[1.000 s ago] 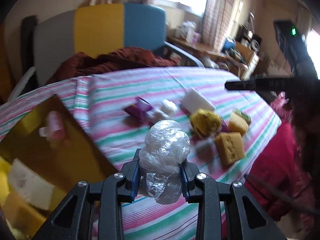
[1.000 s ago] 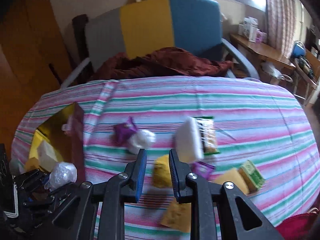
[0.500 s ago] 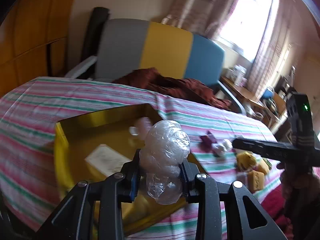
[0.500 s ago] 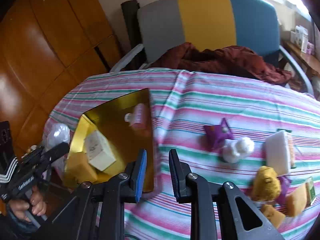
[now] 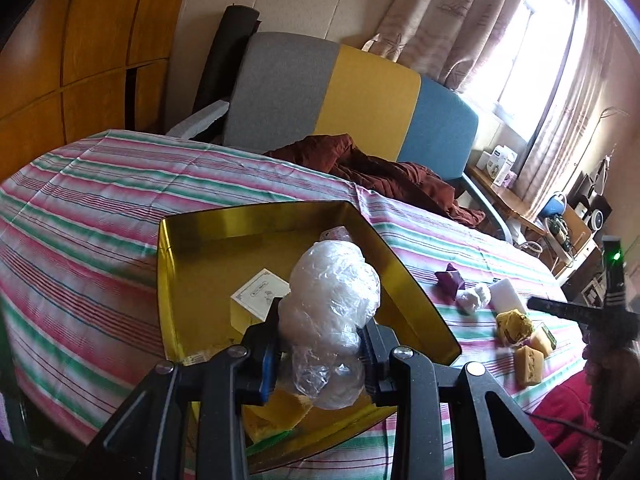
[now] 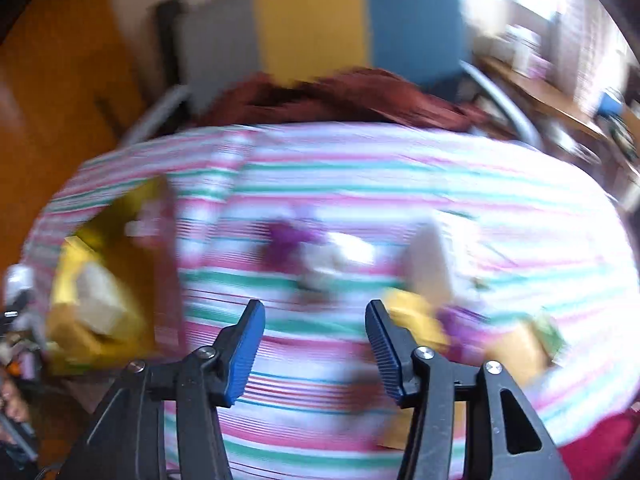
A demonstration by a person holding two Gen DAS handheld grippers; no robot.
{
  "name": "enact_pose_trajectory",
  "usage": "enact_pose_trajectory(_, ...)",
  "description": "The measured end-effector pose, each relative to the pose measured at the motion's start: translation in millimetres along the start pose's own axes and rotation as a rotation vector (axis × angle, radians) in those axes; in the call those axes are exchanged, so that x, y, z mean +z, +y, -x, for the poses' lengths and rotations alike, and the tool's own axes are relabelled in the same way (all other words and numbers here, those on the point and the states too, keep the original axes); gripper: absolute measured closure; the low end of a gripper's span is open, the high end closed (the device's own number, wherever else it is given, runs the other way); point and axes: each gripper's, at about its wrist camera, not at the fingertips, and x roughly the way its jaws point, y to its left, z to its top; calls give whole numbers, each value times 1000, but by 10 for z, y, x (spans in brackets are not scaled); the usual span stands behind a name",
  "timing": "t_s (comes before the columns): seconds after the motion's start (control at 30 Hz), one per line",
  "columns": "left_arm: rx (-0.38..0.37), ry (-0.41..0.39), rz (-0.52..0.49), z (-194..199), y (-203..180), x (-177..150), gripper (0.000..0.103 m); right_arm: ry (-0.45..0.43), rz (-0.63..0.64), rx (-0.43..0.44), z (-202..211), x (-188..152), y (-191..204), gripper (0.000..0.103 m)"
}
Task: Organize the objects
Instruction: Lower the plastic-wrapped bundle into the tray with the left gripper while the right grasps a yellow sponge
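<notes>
Seemingly plastic wad (image 5: 330, 312) within left gripper (image 5: 320, 350).

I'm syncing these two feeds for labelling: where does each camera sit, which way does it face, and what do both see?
Left wrist: on the left gripper, shut on the plastic wrap ball, looking over the gold tin toward the chair.
Right wrist: on the open right gripper, blurred, facing the striped tablecloth.
Shared: tin, tablecloth, chair; each view shows part of the other gripper.
</notes>
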Motion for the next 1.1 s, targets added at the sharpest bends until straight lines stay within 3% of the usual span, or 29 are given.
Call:
enact_pose_trajectory(0.07, -11, 5, -10, -14, -39, -4, 70, 35, -52, -112, -40, -53, -390, 36)
enact_pose_trajectory(0.2, -27, 21, -27, -60, -142, -26, 69, 162, -73, -305, -258, -129, -964, 26)
enact_pose_trajectory(0.3, -39, 35, -39, -91, -218, -31, 69, 240, -57, -385, -484, -169, -1186, 22)
enact_pose_trajectory(0.37, -42, 41, -51, -96, -275, -40, 69, 306, -40, -382, -674, -205, -1261, 21)
enact_pose_trajectory(0.43, -43, 47, -59, -106, -308, -45, 69, 357, -28, -352, -783, -207, -1281, 24)
enact_pose_trajectory(0.57, -46, 57, -62, -130, -333, -61, 69, 361, 15, -339, -837, -168, -1249, 45)
enact_pose_trajectory(0.7, -45, 52, -65, -116, -301, -58, 69, 297, -9, -341, -671, -161, -1272, 48)
enact_pose_trajectory(0.83, -27, 28, -48, -60, -187, 5, 69, 164, -58, -339, -280, -104, -1250, 48)
enact_pose_trajectory(0.93, -5, 13, -30, -22, -70, 45, 69, 37, -50, -258, 85, 15, -1003, 48)
enact_pose_trajectory(1.1, 65, -15, 9, 105, 222, 68, 69, -127, 72, -52, 453, 289, -209, 47)
